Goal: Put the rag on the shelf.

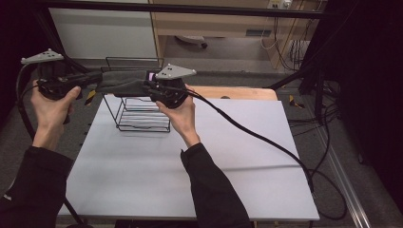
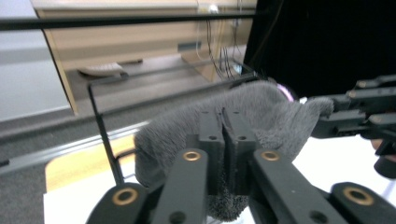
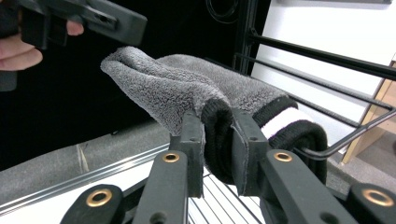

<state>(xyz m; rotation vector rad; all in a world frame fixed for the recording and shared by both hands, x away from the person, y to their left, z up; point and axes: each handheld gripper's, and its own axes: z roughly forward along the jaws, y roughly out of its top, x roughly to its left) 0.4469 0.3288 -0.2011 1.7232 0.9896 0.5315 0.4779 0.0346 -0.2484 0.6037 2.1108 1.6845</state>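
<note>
A grey fuzzy sock with a black cuff and a pale stripe hangs stretched between my two grippers, above a black wire basket. My left gripper is shut on the sock's toe end; in its own view the jaws pinch the grey fabric, with the right gripper beyond. My right gripper is shut on the cuff end; in its own view the black cuff sits between the pads and the sock runs toward the left gripper.
The wire basket stands at the far left of the white table; its rim bars pass close behind the cuff. A cable trails from the right gripper across the table to the right. Wooden furniture and dark curtains lie beyond.
</note>
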